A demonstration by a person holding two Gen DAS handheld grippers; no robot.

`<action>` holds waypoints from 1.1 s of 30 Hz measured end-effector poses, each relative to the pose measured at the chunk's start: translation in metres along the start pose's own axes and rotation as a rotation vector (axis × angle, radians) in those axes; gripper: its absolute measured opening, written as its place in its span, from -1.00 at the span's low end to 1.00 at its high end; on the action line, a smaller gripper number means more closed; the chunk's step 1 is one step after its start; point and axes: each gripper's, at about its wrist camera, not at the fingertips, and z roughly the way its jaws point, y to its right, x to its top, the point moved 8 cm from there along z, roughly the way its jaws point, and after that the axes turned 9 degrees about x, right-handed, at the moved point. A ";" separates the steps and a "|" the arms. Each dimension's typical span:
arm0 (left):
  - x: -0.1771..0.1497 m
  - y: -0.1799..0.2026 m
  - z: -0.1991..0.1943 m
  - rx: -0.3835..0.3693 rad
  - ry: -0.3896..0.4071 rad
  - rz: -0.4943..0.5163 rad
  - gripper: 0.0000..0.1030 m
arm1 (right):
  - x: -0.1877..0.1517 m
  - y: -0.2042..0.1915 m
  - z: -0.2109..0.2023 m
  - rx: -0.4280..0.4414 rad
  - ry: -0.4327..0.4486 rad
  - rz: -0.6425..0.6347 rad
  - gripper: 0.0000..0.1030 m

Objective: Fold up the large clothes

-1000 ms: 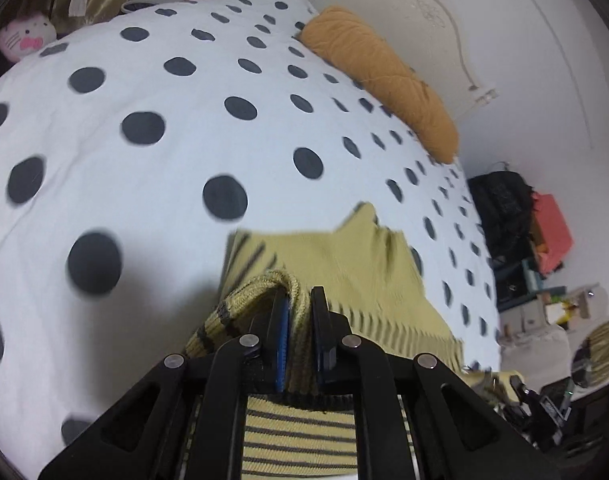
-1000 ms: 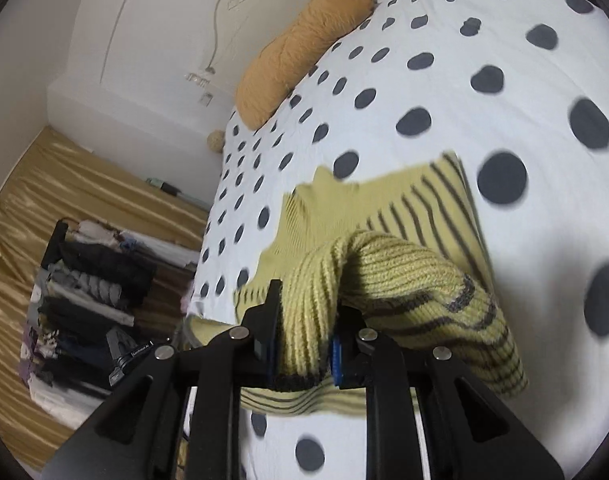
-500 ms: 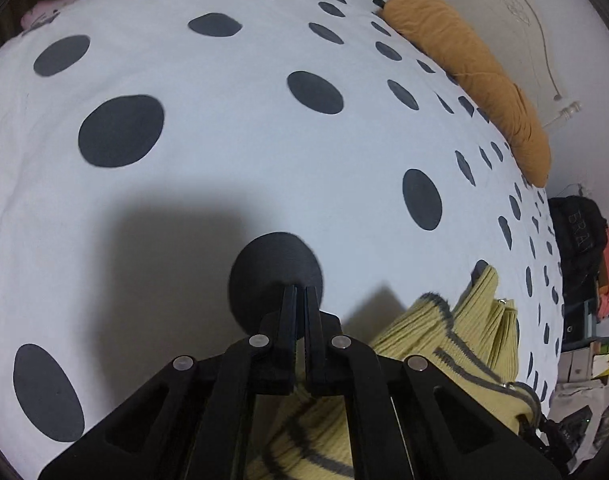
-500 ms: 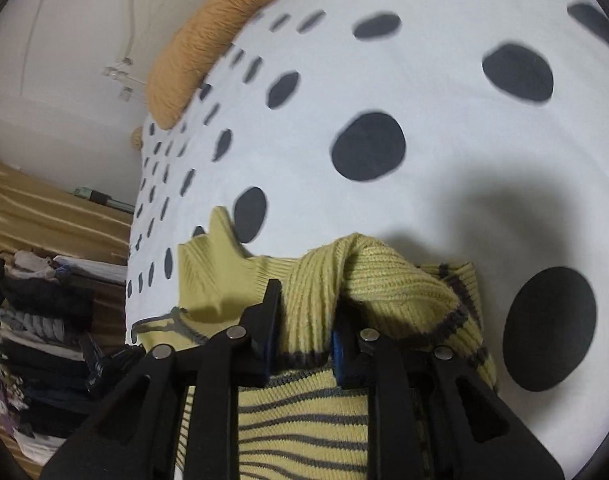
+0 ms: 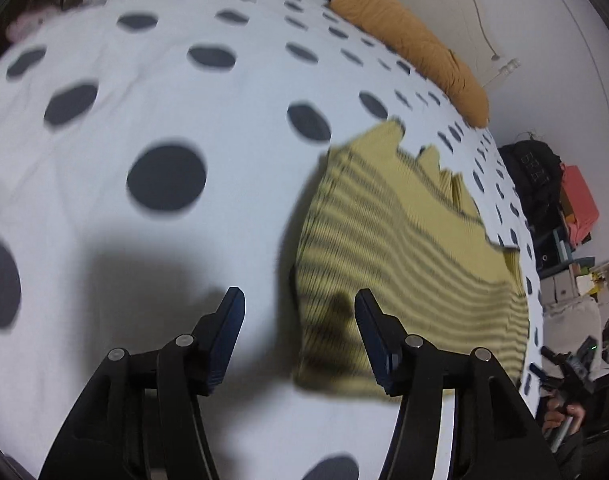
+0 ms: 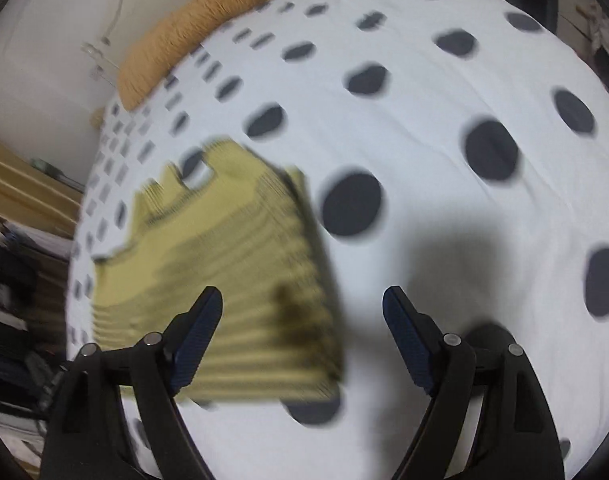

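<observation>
Lying flat on the bed, the yellow striped sweater (image 5: 408, 256) sits folded into a roughly rectangular stack, dark thin stripes running across the knit. Both views are motion-blurred, so finer knit detail cannot be read. In the left wrist view the sweater is right of centre; in the right wrist view (image 6: 220, 280) it is left of centre. Its notched far edge points toward the head of the bed.

Left claw (image 5: 299, 336): jaws spread wide, nothing between them. Its right finger overlaps the near edge of the sweater in the picture; contact cannot be confirmed. The left finger is over bare cover.

Right claw (image 6: 302, 332): jaws likewise spread wide, holding nothing. Its left finger overlaps the sweater's near portion; the right finger is over bare cover. A soft shadow falls on the cover beside each claw.

Support: white duvet cover (image 5: 144, 128) with large dark polka dots, also seen in the right view (image 6: 444, 160). An orange pillow (image 5: 416, 48) lies at the head of the bed, well apart from the sweater, against a white headboard (image 5: 484, 8); same pillow in the right view (image 6: 192, 36).

Surroundings: black bag (image 5: 532, 176) and red-orange box (image 5: 580, 204) beside the bed.
</observation>
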 end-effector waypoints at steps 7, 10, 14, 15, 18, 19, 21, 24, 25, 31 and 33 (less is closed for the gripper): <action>-0.060 0.007 -0.002 -0.211 -0.063 -0.189 0.26 | -0.075 0.041 0.022 0.297 -0.022 0.348 0.60; -0.062 0.033 0.010 -0.232 -0.035 -0.158 0.35 | -0.077 0.029 0.038 0.391 0.014 0.379 0.60; -0.046 0.048 0.041 -0.221 -0.025 -0.229 0.42 | -0.056 0.011 0.063 0.413 0.050 0.387 0.65; -0.041 0.049 0.045 -0.232 -0.018 -0.253 0.44 | -0.053 0.009 0.067 0.403 0.056 0.391 0.65; -0.026 0.047 0.057 -0.153 -0.001 -0.294 0.00 | -0.044 0.000 0.077 0.319 0.038 0.318 -0.02; -0.024 0.047 0.056 -0.149 -0.002 -0.294 -0.17 | -0.044 -0.004 0.075 0.293 0.027 0.280 -0.13; -0.022 0.046 0.048 -0.142 0.011 -0.295 -0.37 | -0.043 -0.012 0.065 0.269 0.043 0.237 -0.32; -0.015 0.051 0.029 -0.127 0.048 -0.258 -0.46 | -0.037 -0.026 0.042 0.215 0.082 0.150 -0.43; -0.012 0.052 0.025 -0.121 0.056 -0.246 -0.47 | -0.036 -0.031 0.038 0.186 0.086 0.117 -0.45; -0.005 0.051 -0.011 -0.135 0.087 -0.263 -0.48 | -0.034 -0.066 0.016 0.096 0.100 -0.060 -0.47; -0.009 0.046 -0.026 -0.147 0.083 -0.275 -0.48 | -0.039 -0.066 0.010 0.101 0.088 -0.049 -0.48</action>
